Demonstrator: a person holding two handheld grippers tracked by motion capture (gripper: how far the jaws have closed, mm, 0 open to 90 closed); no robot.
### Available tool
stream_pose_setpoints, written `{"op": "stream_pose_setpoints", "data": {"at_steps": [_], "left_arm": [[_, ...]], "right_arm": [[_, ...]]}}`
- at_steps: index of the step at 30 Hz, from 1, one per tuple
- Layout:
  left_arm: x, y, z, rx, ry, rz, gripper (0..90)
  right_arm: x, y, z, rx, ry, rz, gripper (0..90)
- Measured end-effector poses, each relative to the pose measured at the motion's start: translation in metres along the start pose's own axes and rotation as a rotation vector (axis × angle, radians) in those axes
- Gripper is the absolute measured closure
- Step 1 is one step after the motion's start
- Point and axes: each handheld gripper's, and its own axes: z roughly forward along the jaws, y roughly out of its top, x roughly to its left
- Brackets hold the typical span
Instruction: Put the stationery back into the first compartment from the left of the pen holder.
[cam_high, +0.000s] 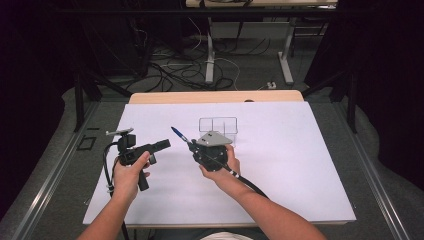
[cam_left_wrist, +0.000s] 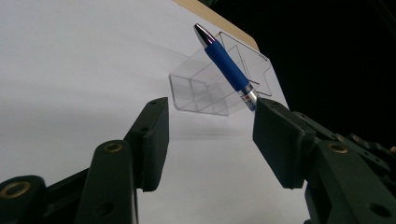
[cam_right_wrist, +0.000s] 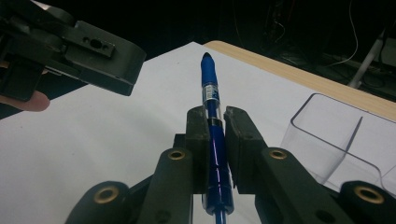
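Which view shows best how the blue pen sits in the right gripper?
The right gripper view: the blue pen runs straight up between the right gripper, whose pads clamp its clear barrel. The left gripper view shows the pen's free end in front of the clear box. The high view shows it small and slanting.

Blue pen (cam_right_wrist: 211, 135) showing a glossy plastic barrel, a clear section and a shiny metal tip; organiser box (cam_left_wrist: 212, 86) appearing as clear, smooth plastic; table cover (cam_high: 280, 165) looking like matt white sheet over a pale wood edge (cam_high: 215, 96); gripper pads (cam_left_wrist: 156, 140) presenting matt black, with brass-coloured rivets glinting
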Motion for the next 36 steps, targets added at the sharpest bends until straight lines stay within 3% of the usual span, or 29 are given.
{"op": "stream_pose_setpoints", "data": {"at_steps": [2,3,6,7,9,10,13,23,31,36], "left_arm": [[-0.002,0.003,0.003,0.007,-0.023,-0.054,48.2],[-0.002,0.005,0.003,0.028,-0.027,-0.050,48.4],[-0.004,0.007,0.007,0.019,-0.040,-0.100,49.4],[-0.003,0.009,0.007,0.035,-0.041,-0.099,50.0],[-0.005,0.011,0.010,0.042,-0.057,-0.146,52.1],[-0.005,0.013,0.010,0.062,-0.060,-0.144,52.4],[-0.007,0.016,0.014,0.067,-0.071,-0.184,53.3],[-0.014,0.026,0.027,0.085,-0.121,-0.227,55.6],[-0.019,0.032,0.039,0.082,-0.134,-0.272,58.1],[-0.023,0.032,0.046,0.085,-0.131,-0.266,58.0]], "right_arm": [[-0.001,0.001,-0.001,0.004,-0.002,-0.002,80.3],[-0.002,0.001,-0.002,0.006,-0.005,-0.005,80.3],[-0.003,0.002,-0.003,-0.005,-0.008,0.004,80.3],[-0.004,0.002,-0.004,-0.011,-0.010,-0.001,80.2],[-0.005,0.003,-0.006,0.000,-0.012,0.000,80.3],[-0.005,0.004,-0.006,-0.001,-0.014,0.003,80.3],[-0.007,0.006,-0.008,-0.012,-0.016,-0.001,80.2],[-0.009,0.010,-0.012,-0.031,-0.019,-0.006,80.3],[-0.008,0.011,-0.015,-0.040,-0.017,-0.004,80.3],[-0.006,0.012,-0.015,-0.041,-0.014,-0.009,80.3]]}}
